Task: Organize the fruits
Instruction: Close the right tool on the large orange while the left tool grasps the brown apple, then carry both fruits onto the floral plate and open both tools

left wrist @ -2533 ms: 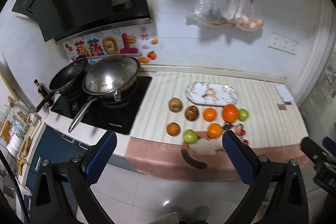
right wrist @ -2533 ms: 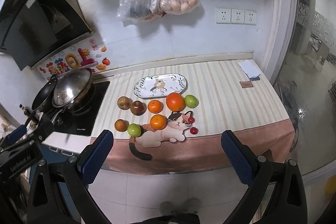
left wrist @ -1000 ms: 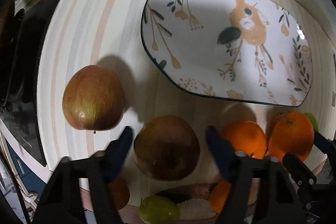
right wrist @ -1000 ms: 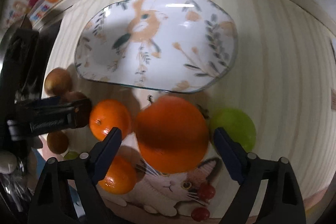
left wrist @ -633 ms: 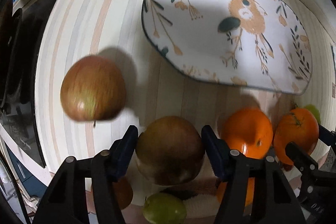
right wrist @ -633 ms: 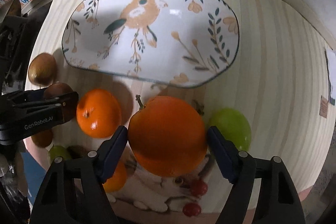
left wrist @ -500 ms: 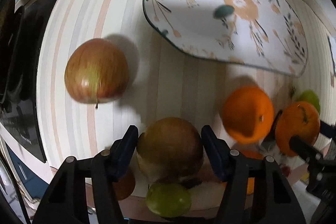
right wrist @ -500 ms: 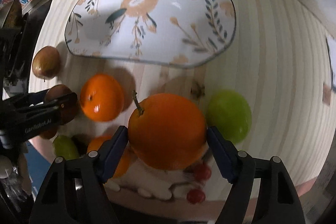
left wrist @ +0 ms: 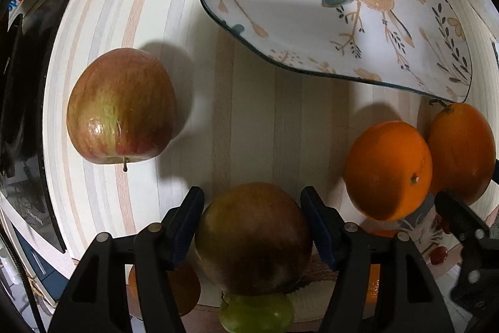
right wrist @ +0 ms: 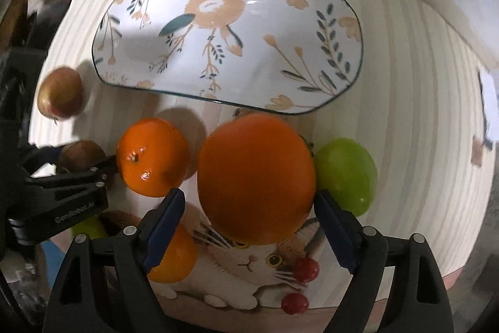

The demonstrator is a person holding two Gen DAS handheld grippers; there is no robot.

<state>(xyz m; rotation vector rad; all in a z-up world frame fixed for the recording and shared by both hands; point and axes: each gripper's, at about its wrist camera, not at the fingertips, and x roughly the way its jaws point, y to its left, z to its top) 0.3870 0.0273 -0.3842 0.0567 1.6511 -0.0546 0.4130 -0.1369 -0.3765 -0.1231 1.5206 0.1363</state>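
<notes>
From our left gripper's (left wrist: 252, 208) view, a red-green apple (left wrist: 120, 106) lies at nine o'clock on the striped counter (left wrist: 249, 114). At six o'clock our left gripper's blue pads (left wrist: 187, 227) press both flanks of a dark brownish apple (left wrist: 252, 239), so the jaws are closed on it at about the fruit's width. Under it a green fruit (left wrist: 255, 312) peeks out. At one o'clock sits the bird-patterned plate (left wrist: 312, 30), with nothing on it. At three o'clock two oranges touch each other: a smaller orange (left wrist: 388, 169) and, beyond it, a large orange (left wrist: 461, 149).

In our right gripper's (right wrist: 249, 208) view, the first apple (right wrist: 60, 97) is at nine o'clock, our left gripper (right wrist: 84, 170) with the dark apple (right wrist: 81, 155) just below it, then the smaller orange (right wrist: 152, 156). In the centre our right gripper's pads (right wrist: 165, 220) clamp the large orange (right wrist: 257, 180), jaws closed to its width. A green apple (right wrist: 346, 175) touches it at three o'clock. The plate (right wrist: 327, 30) is at twelve, a cat-shaped mat (right wrist: 246, 264) at six, with another orange (right wrist: 177, 261) on it.
</notes>
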